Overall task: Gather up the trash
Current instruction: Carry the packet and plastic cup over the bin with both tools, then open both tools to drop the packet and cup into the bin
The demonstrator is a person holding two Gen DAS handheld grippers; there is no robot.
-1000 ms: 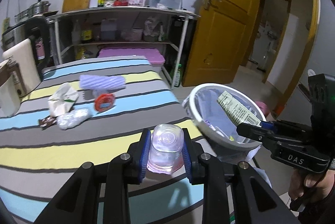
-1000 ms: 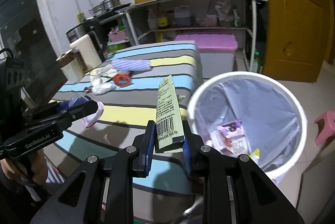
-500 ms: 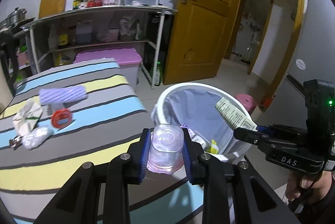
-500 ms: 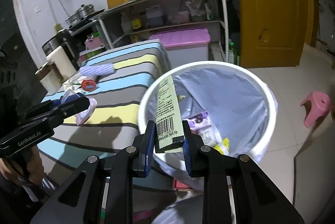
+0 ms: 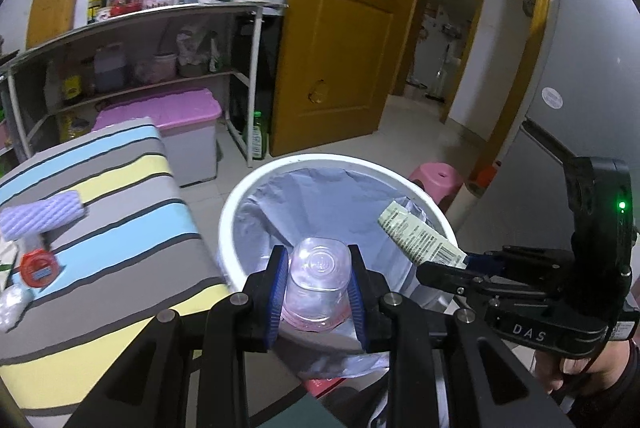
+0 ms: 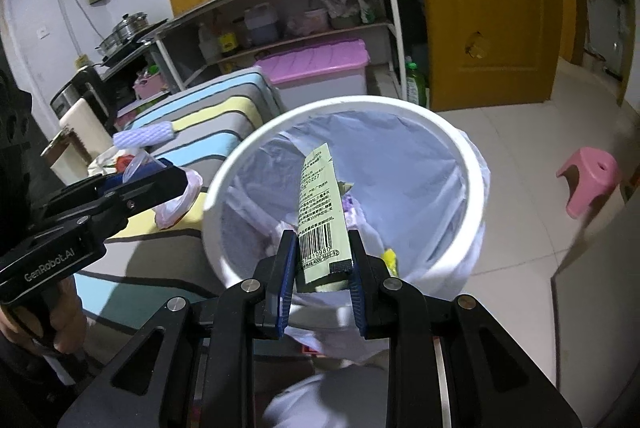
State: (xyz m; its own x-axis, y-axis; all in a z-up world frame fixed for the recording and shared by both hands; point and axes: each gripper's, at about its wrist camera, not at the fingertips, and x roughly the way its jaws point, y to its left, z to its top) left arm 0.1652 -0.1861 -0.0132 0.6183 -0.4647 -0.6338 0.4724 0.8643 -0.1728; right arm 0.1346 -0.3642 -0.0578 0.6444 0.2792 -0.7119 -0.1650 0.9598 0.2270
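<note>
1. left claw (image 5: pixel 318 286) is clamped on a clear, squashed plastic cup with a pink tinge (image 5: pixel 318 278), base facing away from me; i have it above the near rim of the round white bin with the pale blue liner (image 5: pixel 240 204).
2. right claw (image 6: pixel 323 270) is pinched nearly shut on the barcode end of a long pale green snack wrapper (image 6: pixel 320 212), which sticks out over the bin's mouth.
3. i'd push both claws further toward the bin's centre before letting go, since the cup looks only just inside the rim and could bounce out onto the floor.
4. release the cup first, i think: it is rigid and should drop straight. the wrapper is light and may cling to a pad, so i'd open wide and tip the claw down.
5. keep the two claws apart over the bin; they sit near each other.
6. more trash waits on the striped desk (image 5: pixel 120 228): a red round lid (image 5: pixel 39 268) and a lilac ribbed roll (image 5: pixel 42 214).
</note>
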